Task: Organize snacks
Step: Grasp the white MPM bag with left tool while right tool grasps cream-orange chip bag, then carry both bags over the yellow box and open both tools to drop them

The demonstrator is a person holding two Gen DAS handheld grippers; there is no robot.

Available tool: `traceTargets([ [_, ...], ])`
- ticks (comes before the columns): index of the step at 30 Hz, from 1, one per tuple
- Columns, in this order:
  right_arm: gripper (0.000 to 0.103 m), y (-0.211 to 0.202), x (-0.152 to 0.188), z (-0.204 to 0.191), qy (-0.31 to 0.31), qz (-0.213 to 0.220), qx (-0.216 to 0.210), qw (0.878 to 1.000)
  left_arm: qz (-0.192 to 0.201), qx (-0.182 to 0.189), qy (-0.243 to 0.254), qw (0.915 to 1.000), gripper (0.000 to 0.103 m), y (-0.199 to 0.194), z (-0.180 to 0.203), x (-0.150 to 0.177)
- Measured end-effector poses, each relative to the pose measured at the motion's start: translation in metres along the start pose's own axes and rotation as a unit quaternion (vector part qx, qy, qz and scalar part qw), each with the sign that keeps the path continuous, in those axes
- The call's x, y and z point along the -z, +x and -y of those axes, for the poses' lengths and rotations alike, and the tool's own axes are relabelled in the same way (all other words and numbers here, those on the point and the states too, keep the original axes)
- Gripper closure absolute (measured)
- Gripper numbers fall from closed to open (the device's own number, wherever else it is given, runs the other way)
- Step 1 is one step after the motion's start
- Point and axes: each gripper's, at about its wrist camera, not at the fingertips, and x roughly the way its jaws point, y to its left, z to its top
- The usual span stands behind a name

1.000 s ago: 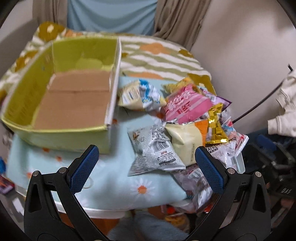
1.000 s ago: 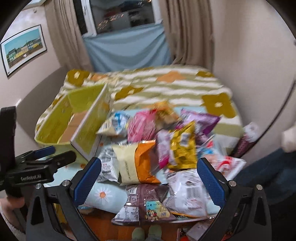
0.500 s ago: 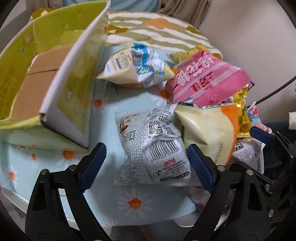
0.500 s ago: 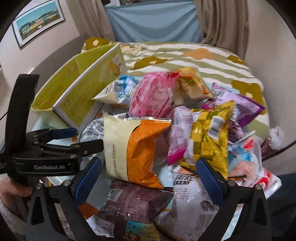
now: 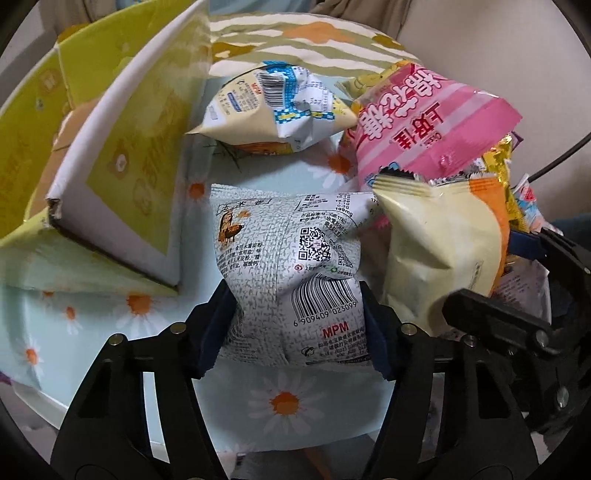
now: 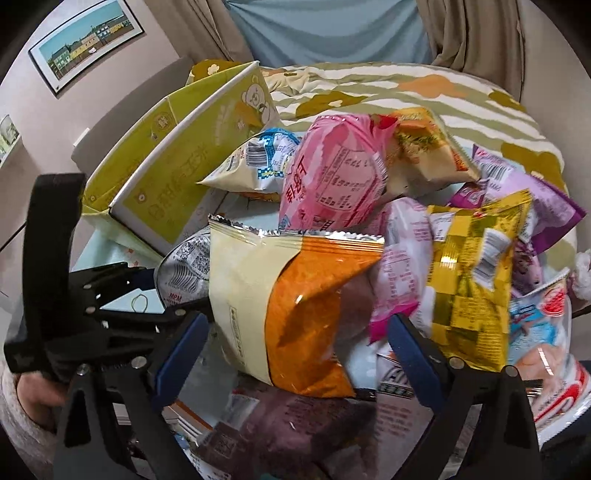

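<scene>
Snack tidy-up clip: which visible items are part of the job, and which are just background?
Job:
left claw shut on grey-white snack bag
right claw, open
cream-orange bag
pink bag
yellow-green box

Background:
framed picture
curtain
striped blanket

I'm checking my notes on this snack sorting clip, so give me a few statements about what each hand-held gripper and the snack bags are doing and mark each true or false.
1. The left hand-held gripper is clamped on the grey-white snack bag. True.
2. The right hand-held gripper is shut on the cream and orange bag. False: its fingers stand apart on either side of that bag.
3. The yellow-green box sits left of the snack pile. True.
4. The pink bag lies inside the box. False: it rests on the pile, outside.
</scene>
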Motion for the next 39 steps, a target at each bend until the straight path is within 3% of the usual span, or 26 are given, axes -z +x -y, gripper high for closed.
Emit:
traceTargets([
  [11, 0.014, 0.024, -0.007, -0.001, -0.007, -0.015, -0.020, 1.000, 0.004, -0.027, 0.022, 0.9994, 0.040, -0.006, -0.005, 0.007],
  [14, 0.024, 0.024, -0.009, -0.003, -0.013, -0.009, -0.019, 1.000, 0.005, -0.031, 0.027, 0.9991, 0.040, -0.008, -0.005, 0.010],
  [16, 0.037, 0.021, -0.009, -0.004, -0.017, -0.007, -0.026, 0.999, 0.005, -0.031, 0.028, 0.9991, 0.040, -0.009, -0.003, 0.011],
  [21, 0.046, 0.017, -0.008, -0.008, -0.020, -0.005, -0.024, 0.999, 0.010, -0.031, 0.035, 0.9989, 0.040, -0.015, 0.003, 0.011],
  [32, 0.047, -0.032, -0.016, -0.009, 0.006, 0.031, -0.017, 0.999, 0.059, -0.025, 0.040, 0.9972, 0.040, -0.068, 0.017, -0.003],
  [39, 0.047, -0.078, -0.051, -0.029, -0.018, 0.065, -0.014, 0.998, 0.121, -0.014, 0.021, 0.9923, 0.040, -0.126, 0.010, -0.029],
])
